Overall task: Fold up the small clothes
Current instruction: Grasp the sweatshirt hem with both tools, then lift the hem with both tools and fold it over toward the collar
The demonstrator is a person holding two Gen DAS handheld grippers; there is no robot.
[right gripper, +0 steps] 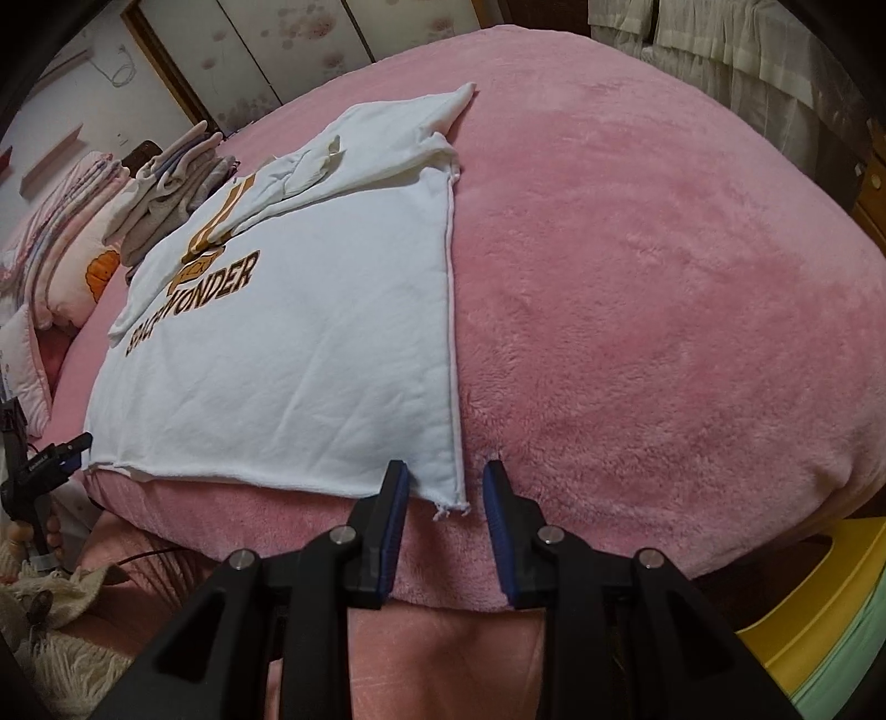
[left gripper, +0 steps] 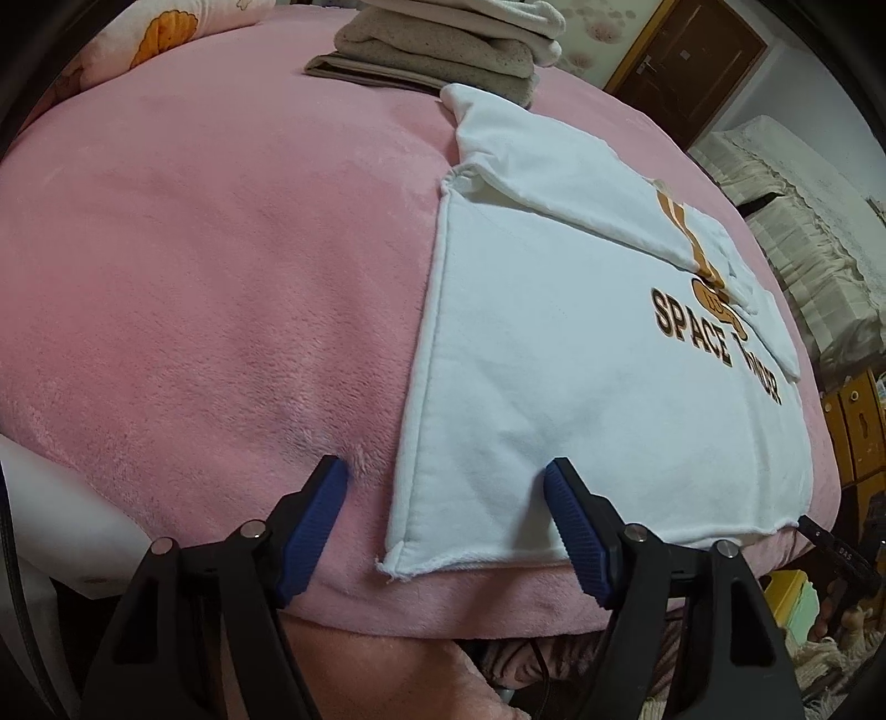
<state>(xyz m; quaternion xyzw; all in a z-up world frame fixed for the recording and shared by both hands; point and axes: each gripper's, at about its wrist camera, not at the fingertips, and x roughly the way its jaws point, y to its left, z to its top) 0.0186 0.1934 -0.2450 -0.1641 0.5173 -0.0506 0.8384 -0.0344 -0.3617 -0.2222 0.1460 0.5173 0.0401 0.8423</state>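
Note:
A white T-shirt (left gripper: pixel 554 354) with brown lettering lies flat on the pink bed (left gripper: pixel 221 277), both sleeves folded in over its chest. My left gripper (left gripper: pixel 446 476) is open and straddles the shirt's near left hem corner, its right finger over the cloth. In the right wrist view the shirt (right gripper: pixel 310 332) lies left of centre. My right gripper (right gripper: pixel 446 471) is open, narrower, and straddles the near right hem corner at the bed's front edge. The left gripper also shows there (right gripper: pixel 66 451) at the far left.
A stack of folded clothes (left gripper: pixel 443 50) sits at the far side of the bed, also seen in the right wrist view (right gripper: pixel 171 188). Pillows (right gripper: pixel 61 243) lie beside it. A yellow stool (right gripper: pixel 819 603) stands low to the right of the bed.

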